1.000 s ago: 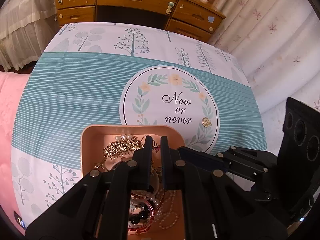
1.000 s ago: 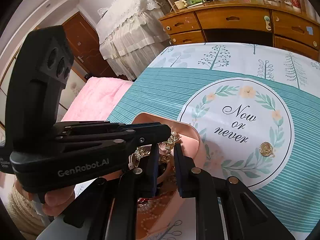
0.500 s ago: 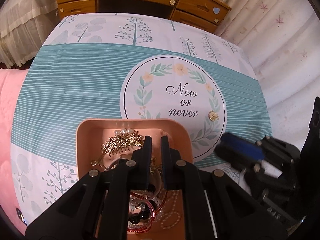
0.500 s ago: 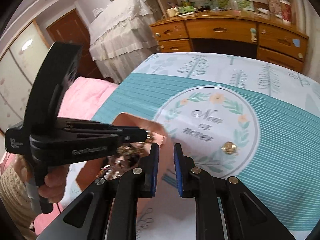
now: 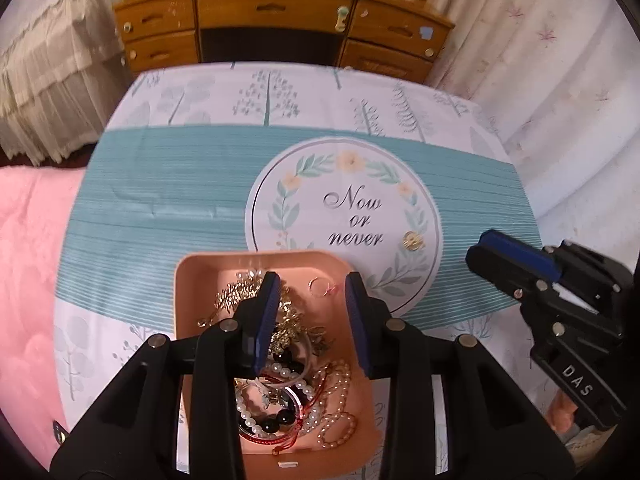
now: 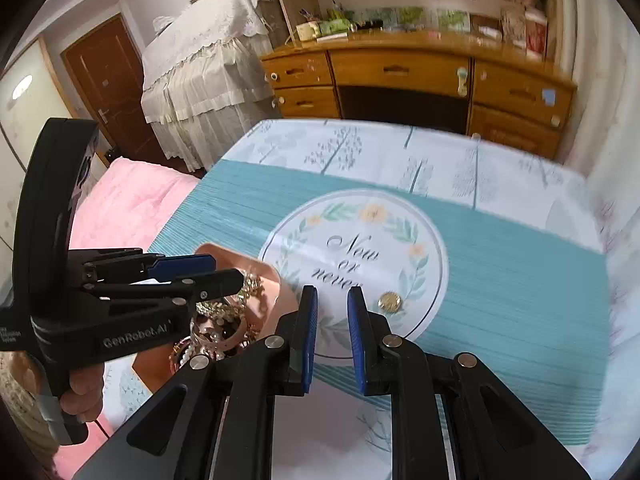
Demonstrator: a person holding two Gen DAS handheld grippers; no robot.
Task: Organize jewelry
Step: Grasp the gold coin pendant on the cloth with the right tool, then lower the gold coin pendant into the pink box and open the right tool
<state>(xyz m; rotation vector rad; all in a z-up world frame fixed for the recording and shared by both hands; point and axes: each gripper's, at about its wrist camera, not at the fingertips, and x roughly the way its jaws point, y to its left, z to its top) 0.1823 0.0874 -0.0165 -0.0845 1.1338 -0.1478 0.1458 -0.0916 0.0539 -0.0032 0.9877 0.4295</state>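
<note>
A pink tray (image 5: pixel 184 280) near the table's front edge holds a heap of pearl strands, dark beads, a red bracelet and a gold hair comb (image 5: pixel 236 294). A small ring (image 5: pixel 320 286) lies loose on its floor at the far side. My left gripper (image 5: pixel 313 278) hovers over the tray, its jaws opening with nothing between the pads. A round gold piece (image 5: pixel 412 240) rests alone on the cloth's printed circle, right of the tray. My right gripper (image 6: pixel 332 291) hangs above the cloth beside the tray, narrowly open and holding nothing, with the gold piece (image 6: pixel 389 302) just right of its tips.
The table wears a teal and white cloth (image 5: pixel 160 184). A wooden desk with drawers (image 5: pixel 280 20) stands beyond its far edge. A pink blanket (image 5: pixel 28 260) lies to the left and a pale curtain (image 5: pixel 560 80) hangs to the right. A hand (image 6: pixel 80 392) holds the left gripper's handle.
The left jaws have gone from shut to apart, and the small ring now shows on the tray floor. The right gripper has lifted and pulled back from the tray toward the right.
</note>
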